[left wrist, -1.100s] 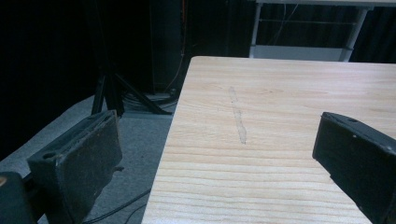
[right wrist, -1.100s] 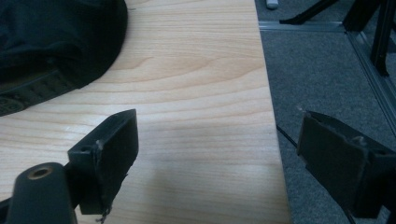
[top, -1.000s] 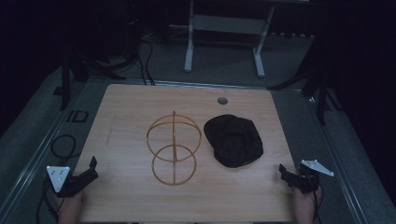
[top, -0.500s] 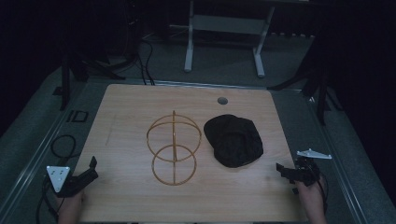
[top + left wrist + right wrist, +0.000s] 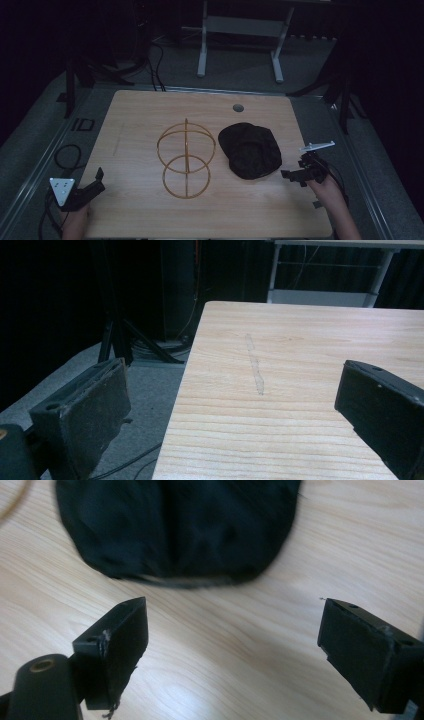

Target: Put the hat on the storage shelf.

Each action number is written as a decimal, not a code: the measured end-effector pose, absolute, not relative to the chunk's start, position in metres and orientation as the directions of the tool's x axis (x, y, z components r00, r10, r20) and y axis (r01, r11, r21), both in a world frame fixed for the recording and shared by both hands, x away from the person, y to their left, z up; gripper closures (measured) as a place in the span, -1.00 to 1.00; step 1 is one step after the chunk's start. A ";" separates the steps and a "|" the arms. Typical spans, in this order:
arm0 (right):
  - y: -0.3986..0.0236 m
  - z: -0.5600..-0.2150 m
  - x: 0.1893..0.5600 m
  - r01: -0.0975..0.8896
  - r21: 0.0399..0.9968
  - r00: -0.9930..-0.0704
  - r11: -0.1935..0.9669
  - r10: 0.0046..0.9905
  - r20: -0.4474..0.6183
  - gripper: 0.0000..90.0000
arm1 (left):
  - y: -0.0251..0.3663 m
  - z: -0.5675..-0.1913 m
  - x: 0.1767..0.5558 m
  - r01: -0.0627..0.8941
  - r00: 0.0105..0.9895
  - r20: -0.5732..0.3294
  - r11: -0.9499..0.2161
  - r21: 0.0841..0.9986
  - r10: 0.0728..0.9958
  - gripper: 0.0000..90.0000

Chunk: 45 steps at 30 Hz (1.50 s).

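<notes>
**Closing in on the black cap from the right**

Sliding in from the table's right edge, the right gripper [image 5: 291, 175] is now sitting nearer the black cap [image 5: 250, 150] than it was a second ago in the high view, pointing at it across a short strip of bare wood. That is reading like the start of a reach for the cap. The left gripper [image 5: 95, 182] is staying parked at the near left corner of the wooden table [image 5: 145, 120], well apart from everything. The cap is lying just right of the gold wire stand [image 5: 186, 156], close beside it, whether touching I cannot tell.

Moving to the left gripper view, the jaws are standing wide apart with nothing between them, looking out over the table's left edge.

Switching to the right gripper view, the jaws are gaping wide and empty too. The cap [image 5: 175, 530] is lying dead ahead: dark, soft, slightly rumpled cloth, its rounded near edge resting flat on the wood, near the fingertips but not yet between them.
</notes>
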State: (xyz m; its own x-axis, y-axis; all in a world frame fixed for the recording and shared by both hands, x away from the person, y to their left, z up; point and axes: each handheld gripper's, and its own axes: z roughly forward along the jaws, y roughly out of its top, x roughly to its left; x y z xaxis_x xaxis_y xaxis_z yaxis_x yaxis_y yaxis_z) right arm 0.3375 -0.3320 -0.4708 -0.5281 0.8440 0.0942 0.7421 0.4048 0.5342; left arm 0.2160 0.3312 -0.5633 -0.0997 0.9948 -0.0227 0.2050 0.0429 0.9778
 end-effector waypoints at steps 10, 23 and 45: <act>-0.293 -0.468 0.364 0.734 0.461 -0.605 0.499 0.788 0.111 -0.72 | 0.331 -0.563 0.216 0.206 -0.097 -0.023 0.043 0.978 0.995 -0.96; -0.259 -0.456 0.400 0.737 0.430 -0.609 0.521 0.788 0.089 -0.67 | 0.332 -0.563 0.216 0.207 -0.093 -0.024 0.043 0.977 0.995 -0.96; -0.229 -0.465 0.435 0.765 0.376 -0.581 0.522 0.812 0.054 0.22 | 0.331 -0.563 0.216 0.207 -0.087 -0.021 0.039 0.978 0.996 -0.96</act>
State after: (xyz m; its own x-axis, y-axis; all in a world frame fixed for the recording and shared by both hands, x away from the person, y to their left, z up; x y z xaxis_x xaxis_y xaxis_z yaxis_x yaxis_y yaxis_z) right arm 0.4346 -0.2290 -0.4648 -0.5808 0.8123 0.0536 0.7654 0.5225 0.3757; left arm 0.2162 0.3313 -0.5633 -0.0872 0.9960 -0.0211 0.2067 0.0388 0.9776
